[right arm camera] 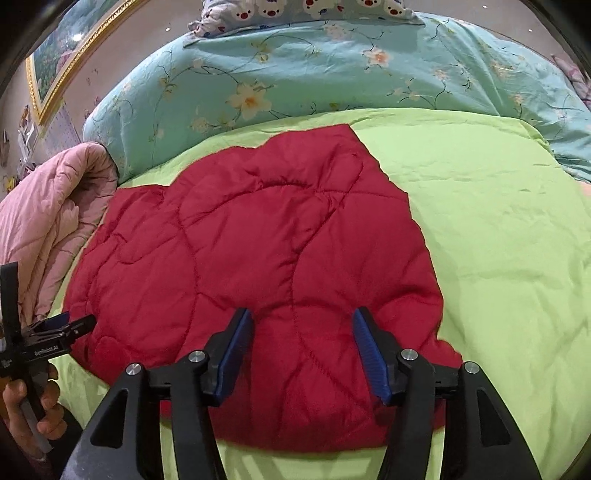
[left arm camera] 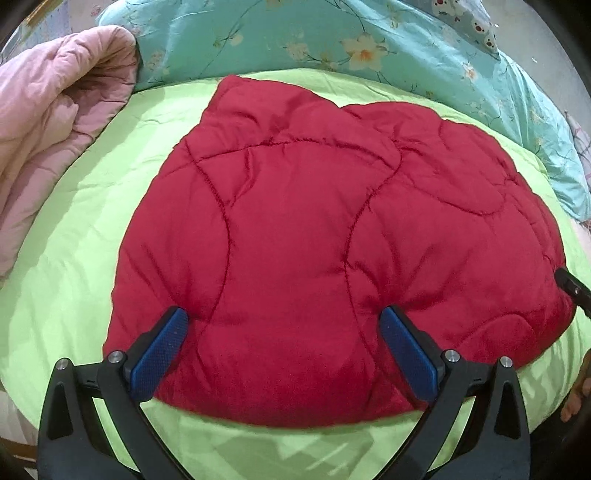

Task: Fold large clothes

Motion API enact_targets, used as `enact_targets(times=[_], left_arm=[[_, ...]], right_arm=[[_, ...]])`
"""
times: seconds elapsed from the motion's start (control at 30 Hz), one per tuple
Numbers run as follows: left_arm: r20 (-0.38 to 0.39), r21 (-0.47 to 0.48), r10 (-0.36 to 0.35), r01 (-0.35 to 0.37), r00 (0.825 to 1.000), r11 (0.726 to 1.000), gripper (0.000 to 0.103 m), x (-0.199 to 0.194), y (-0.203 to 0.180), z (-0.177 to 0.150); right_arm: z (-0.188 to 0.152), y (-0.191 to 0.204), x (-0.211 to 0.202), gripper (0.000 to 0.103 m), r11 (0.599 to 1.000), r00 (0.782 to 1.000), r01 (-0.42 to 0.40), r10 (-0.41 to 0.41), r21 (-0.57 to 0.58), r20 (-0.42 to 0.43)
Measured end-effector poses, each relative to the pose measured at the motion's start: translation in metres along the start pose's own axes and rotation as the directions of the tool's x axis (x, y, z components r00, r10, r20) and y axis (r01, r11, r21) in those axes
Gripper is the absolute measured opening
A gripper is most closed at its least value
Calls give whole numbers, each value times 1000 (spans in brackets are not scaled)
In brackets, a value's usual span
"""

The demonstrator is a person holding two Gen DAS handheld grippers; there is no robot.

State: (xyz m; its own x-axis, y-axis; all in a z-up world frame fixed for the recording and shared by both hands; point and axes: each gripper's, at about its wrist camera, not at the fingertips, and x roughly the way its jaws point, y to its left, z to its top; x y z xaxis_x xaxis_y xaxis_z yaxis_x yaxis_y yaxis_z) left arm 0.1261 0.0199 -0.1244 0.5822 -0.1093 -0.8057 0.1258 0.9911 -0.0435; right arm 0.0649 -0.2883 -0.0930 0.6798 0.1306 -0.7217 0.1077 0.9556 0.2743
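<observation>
A red quilted garment (left arm camera: 314, 240) lies folded in a thick bundle on the lime-green bedspread (left arm camera: 74, 258). My left gripper (left arm camera: 284, 314) stands wide open over the garment's near left part, and its blue fingertips (left arm camera: 177, 317) dent the padding. My right gripper (right arm camera: 303, 314) is open over the near right part of the red garment (right arm camera: 258, 240), fingertips (right arm camera: 243, 321) resting on the fabric with nothing pinched. In the left wrist view, the right gripper's tip (left arm camera: 570, 288) shows at the garment's right edge. In the right wrist view, the left gripper (right arm camera: 74, 323) shows at its left edge.
A pink quilt (left arm camera: 48, 129) is bunched at the left. A teal floral duvet (right arm camera: 314, 74) lies across the back, with a cartoon-print pillow (right arm camera: 303, 9) behind it. A gold-framed picture (right arm camera: 62, 55) hangs on the wall. A person's hand (right arm camera: 26, 410) grips the left tool's handle.
</observation>
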Motion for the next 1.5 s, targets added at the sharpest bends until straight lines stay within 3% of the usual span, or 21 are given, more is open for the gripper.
enact_targets(times=[0.13, 0.5, 1.0, 1.13, 1.5], left_arm=[[3, -2, -15, 15, 1000, 1000, 103, -8, 0, -7], [-3, -9, -35, 35, 999, 999, 103, -16, -1, -18], [78, 12, -77, 77, 994, 997, 103, -64, -12, -25], [98, 17, -66, 65, 993, 998, 103, -80, -15, -31], [72, 65, -17, 13, 997, 998, 103, -110, -13, -66]], right_arm=[[-6, 7, -16, 69, 999, 1000, -3, 3, -32, 3], [-9, 20, -34, 70, 998, 1000, -10, 11, -56, 18], [-13, 45, -71, 76, 993, 998, -38, 43, -108, 50], [-21, 46, -80, 85, 992, 998, -41, 46, -116, 45], [-43, 50, -122, 92, 988, 998, -26, 33, -154, 45]])
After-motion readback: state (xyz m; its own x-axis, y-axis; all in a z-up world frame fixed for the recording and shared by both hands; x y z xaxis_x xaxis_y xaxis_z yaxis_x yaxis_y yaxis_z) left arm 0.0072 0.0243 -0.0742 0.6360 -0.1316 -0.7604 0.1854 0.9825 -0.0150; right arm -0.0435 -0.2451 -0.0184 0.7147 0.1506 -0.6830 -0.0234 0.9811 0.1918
